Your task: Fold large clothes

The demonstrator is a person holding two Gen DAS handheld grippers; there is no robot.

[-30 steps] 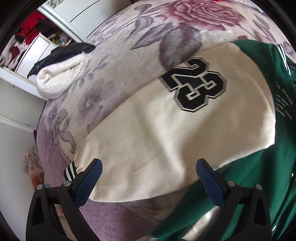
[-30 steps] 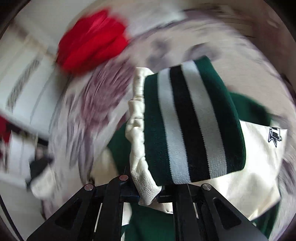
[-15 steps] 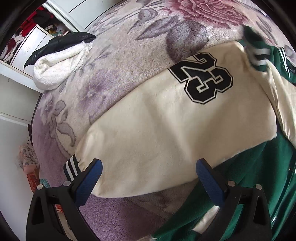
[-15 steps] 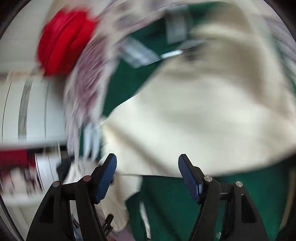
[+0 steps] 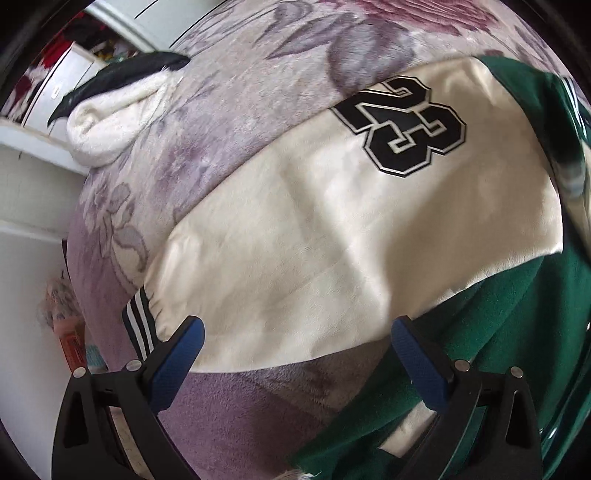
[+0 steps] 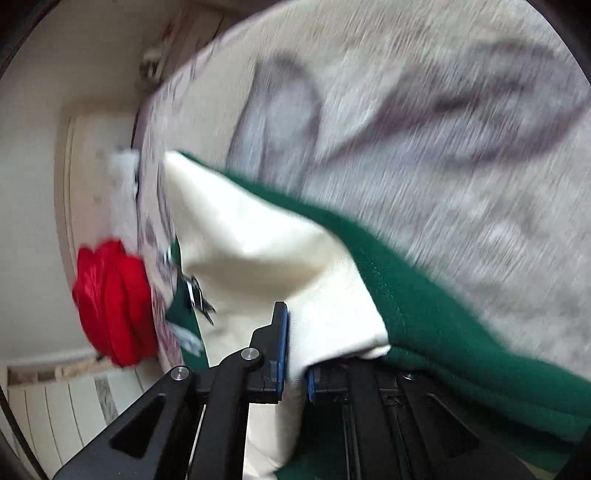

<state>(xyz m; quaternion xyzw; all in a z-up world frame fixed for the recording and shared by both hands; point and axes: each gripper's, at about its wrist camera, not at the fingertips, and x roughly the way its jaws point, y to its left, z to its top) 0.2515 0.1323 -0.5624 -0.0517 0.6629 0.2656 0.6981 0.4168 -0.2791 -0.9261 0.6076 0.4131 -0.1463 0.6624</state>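
Right tool (image 6: 295, 354) pinches the jacket (image 6: 258, 251); left tool (image 5: 295, 354) hovers spread above it.

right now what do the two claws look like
Both are matte black frames with triangular cut-outs and silver pivot screws. The left claw has two angled fingers faced with ribbed dark-blue pads. The right claw has the same blue pads. No cables or markings show.

A plush pale bedspread with large purple and rose flowers (image 5: 258, 88) covers the bed. At its far corner lie a fluffy white blanket roll (image 5: 110, 125) and a black garment (image 5: 122, 74), touching. White cabinet panels (image 5: 147, 22) stand behind. Cream walls (image 6: 40, 129), a white ribbed radiator (image 6: 55, 413) and a bright red cloth bundle (image 6: 114, 299) show, blurred, in daylight.
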